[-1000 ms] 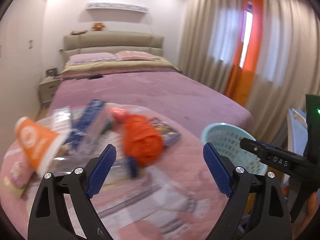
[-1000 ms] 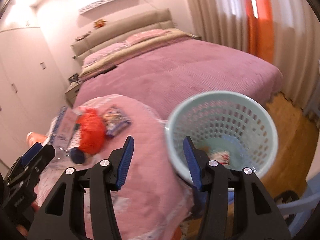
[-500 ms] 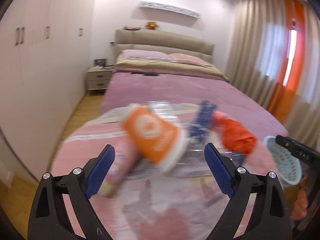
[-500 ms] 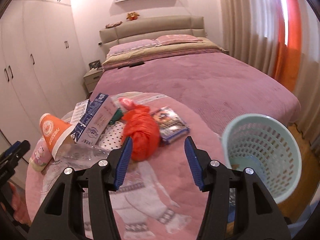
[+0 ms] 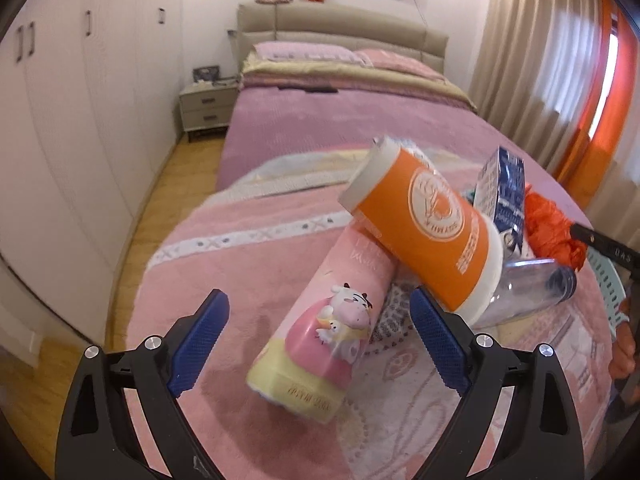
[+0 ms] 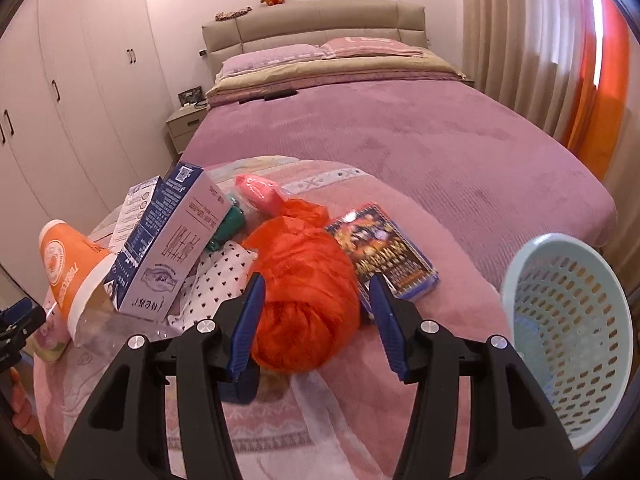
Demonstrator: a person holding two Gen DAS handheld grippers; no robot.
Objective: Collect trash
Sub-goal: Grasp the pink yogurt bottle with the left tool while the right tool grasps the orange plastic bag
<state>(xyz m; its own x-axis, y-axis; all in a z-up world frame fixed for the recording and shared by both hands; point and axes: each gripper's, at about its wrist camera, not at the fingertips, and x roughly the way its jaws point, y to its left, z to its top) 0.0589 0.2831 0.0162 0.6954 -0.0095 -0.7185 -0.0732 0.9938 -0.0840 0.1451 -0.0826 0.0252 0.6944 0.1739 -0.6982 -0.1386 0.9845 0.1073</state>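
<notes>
Basket beside orange bag

The left gripper is held with its blue-padded fingers spread wide apart, nothing clamped between them. The right gripper is likewise parted, its fingers set at a narrower gap. In the right wrist view the left gripper's tip shows at 9 o'clock, with what seems a hand beneath it.
</notes>
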